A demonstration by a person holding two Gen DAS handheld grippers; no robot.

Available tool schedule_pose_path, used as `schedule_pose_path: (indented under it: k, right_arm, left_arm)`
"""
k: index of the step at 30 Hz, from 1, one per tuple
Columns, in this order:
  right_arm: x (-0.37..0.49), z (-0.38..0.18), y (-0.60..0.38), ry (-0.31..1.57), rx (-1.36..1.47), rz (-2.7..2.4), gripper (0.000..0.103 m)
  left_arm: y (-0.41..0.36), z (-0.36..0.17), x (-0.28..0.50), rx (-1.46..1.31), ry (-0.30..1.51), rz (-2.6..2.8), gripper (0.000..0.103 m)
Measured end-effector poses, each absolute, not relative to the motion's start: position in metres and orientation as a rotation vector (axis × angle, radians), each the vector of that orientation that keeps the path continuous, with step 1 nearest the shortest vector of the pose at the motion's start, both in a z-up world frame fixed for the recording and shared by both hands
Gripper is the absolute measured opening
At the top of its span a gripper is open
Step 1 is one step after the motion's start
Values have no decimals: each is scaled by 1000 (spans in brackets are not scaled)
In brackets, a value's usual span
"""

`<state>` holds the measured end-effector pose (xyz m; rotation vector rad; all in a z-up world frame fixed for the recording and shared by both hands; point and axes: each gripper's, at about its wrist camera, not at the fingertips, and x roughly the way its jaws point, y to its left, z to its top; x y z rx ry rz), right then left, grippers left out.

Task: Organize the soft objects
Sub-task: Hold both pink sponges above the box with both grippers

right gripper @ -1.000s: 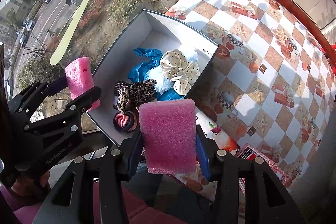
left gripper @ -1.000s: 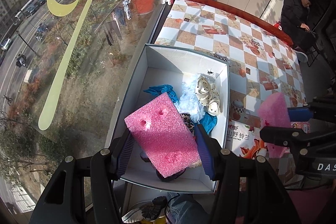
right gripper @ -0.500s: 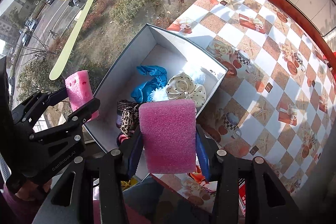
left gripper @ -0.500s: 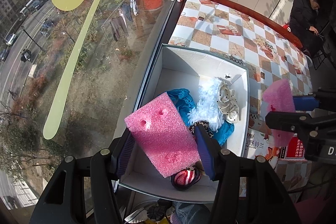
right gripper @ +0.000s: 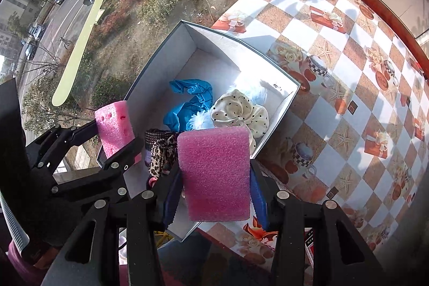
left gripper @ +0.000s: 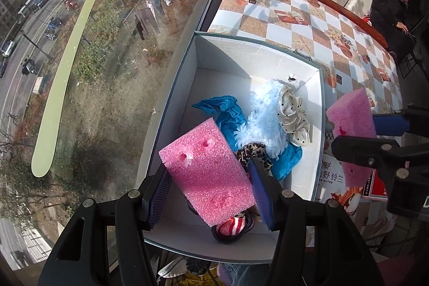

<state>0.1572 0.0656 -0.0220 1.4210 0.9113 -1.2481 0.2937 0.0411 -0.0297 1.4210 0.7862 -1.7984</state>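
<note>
Both jaws grip pink foam blocks above white box, seemingly.

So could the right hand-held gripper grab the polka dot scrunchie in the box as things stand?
Probably not yet. The right hand-held gripper is shut on a pink foam block, so its jaws are full, though the polka dot scrunchie lies uncovered atop the pile in the box.

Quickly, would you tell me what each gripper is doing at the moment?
Left gripper: shut on a pink foam block with holes.
Right gripper: shut on a plain pink foam block.
</note>
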Motion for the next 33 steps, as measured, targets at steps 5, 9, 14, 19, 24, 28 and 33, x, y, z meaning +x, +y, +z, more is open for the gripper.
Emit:
schedule_pose_path:
  k: [5,9,14,19,24,28,33]
  right_arm:
    - [156,-24,66,908,1428,-1246,47]
    - [159,-26,67,911,1431,-1240,47]
    - [161,-27,68,912,1434,-1237,47]
    - [161,-28,69,913,1436,-1243,47]
    - [161,-28,70,910,1433,-1250,47]
    - [161,-28,69,911,1434,-1251,47]
    - [161,-29,69,914,1434,-1252,47]
  left_arm:
    - [42,-31,293,1430,788,-1797,61]
    - [42,-32,292,1437,790,-1794,61]
    - [43,-32,292,1441,790,-1794,61]
    - [45,-34,294,1447,795,-1789,61]
    - [47,-34,294,1449,796,-1787,61]
    - [47,-35,295,1453,798,-1785,61]
    - [48,-38,296,1464,803,-1779,61]
